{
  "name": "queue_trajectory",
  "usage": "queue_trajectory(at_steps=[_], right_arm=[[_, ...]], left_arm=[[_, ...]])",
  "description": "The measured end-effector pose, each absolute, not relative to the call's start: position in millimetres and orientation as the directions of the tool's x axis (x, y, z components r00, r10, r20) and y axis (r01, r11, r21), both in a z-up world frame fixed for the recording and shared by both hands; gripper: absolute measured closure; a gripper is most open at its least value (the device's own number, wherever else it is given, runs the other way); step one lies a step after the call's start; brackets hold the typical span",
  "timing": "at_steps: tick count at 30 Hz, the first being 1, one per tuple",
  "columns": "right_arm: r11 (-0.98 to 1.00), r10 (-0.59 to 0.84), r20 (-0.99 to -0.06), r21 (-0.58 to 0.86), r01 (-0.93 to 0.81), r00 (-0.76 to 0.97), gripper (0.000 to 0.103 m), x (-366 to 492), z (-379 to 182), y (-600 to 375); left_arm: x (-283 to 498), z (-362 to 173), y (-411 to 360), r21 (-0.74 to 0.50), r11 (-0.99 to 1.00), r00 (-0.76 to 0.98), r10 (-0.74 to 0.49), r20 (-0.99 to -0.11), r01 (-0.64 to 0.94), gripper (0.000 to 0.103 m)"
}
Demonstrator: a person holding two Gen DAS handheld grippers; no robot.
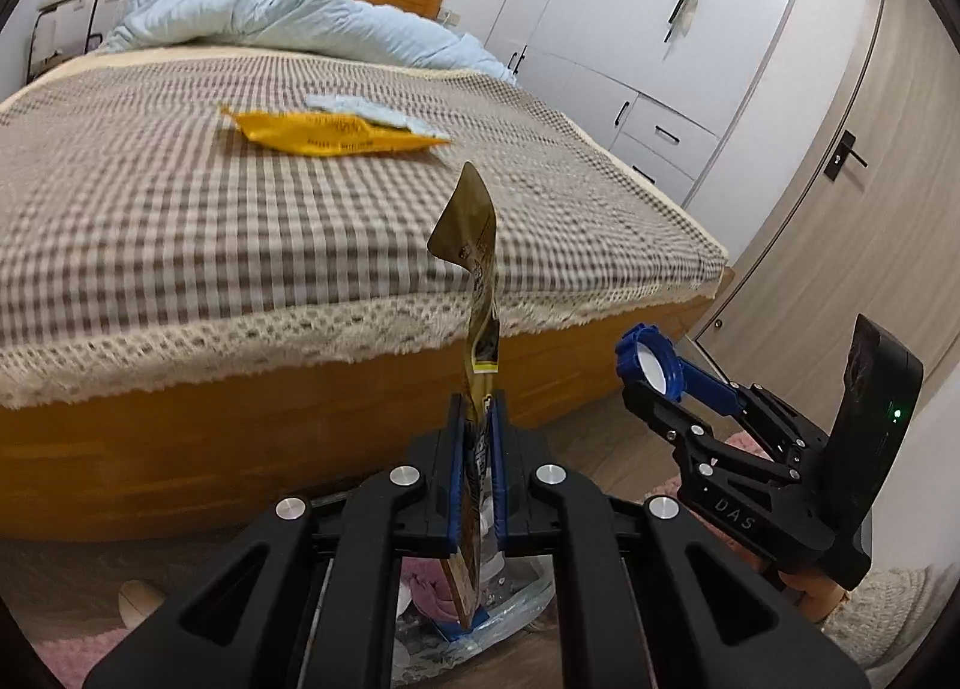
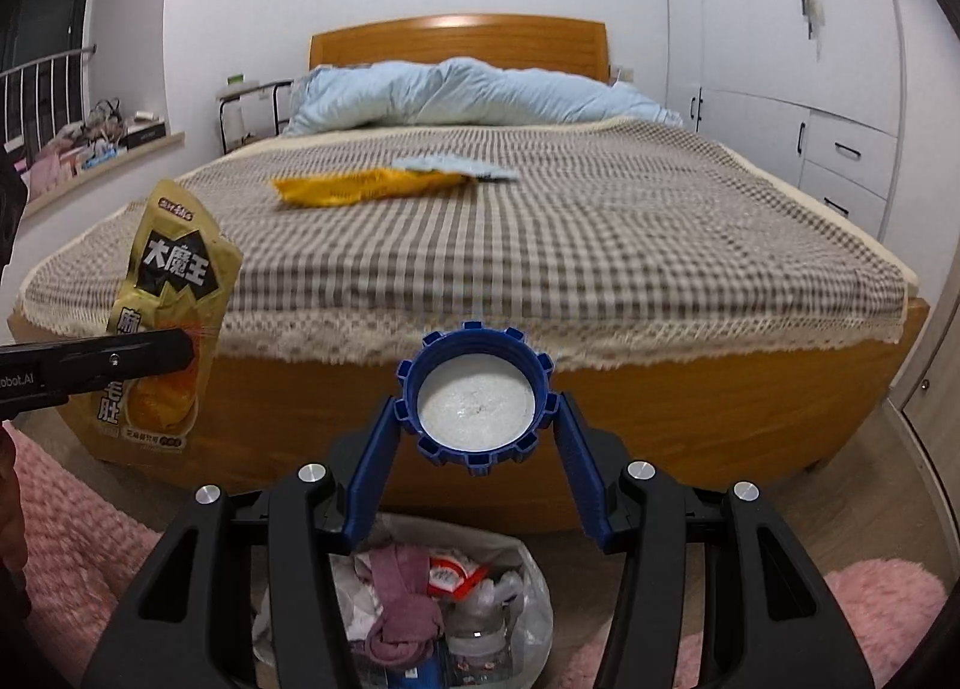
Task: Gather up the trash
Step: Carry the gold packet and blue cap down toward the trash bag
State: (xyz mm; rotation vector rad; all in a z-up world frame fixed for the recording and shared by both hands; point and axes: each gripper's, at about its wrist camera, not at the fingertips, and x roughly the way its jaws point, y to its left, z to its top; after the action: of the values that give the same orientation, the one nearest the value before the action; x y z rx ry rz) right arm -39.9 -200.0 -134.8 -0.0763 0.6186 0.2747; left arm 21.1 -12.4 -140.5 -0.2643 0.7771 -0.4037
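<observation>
While both hands hang over the floor at the foot of the bed, the flat gold foil snack pouch with black lettering (image 1: 477, 281) stands nearly upright, its long axis vertical, pinched at its lower part between the closed jaws of the left gripper (image 1: 478, 449). Just to its right, the round blue ribbed plastic bottle cap with a white liner (image 2: 476, 398) sits clamped between the half-spread blue fingers of the right gripper (image 2: 477, 431). Directly below both, the clear plastic trash bag stuffed with wrappers and pink cloth (image 2: 528, 587) gapes open; judging by the right wrist view, the cap looks nearer its mouth. Well apart on the checked bedspread (image 2: 600, 245), a crumpled yellow wrapper (image 2: 360, 188) and a pale blue packet (image 2: 462, 165) lie touching, not yet collected.
</observation>
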Motion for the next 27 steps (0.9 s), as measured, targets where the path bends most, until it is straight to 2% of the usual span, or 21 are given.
queue_trajectory(at_steps=[15, 20, 24, 27], right_arm=[[0.956, 0.204, -0.733, 0.007, -0.293, 0.649, 0.051, -15, -190, -187], [0.953, 0.197, -0.764, 0.002, -0.302, 0.615, 0.051, -9, -201, -178], [0.953, 0.192, -0.792, 0.01, -0.302, 0.579, 0.051, -5, -210, -175], [0.959, 0.17, -0.807, 0.005, -0.282, 0.566, 0.051, -3, -218, -178]], left_arm=[[24, -203, -16, -0.379, 0.895, 0.556, -0.445, -0.702, 0.236, 0.098], [34, -228, -10, -0.402, 0.898, 0.484, -0.437, -0.758, 0.181, 0.098], [38, -255, -3, -0.478, 0.87, 0.394, -0.482, -0.782, 0.116, 0.098], [41, -276, -2, -0.475, 0.877, 0.34, -0.469, -0.815, 0.07, 0.098]])
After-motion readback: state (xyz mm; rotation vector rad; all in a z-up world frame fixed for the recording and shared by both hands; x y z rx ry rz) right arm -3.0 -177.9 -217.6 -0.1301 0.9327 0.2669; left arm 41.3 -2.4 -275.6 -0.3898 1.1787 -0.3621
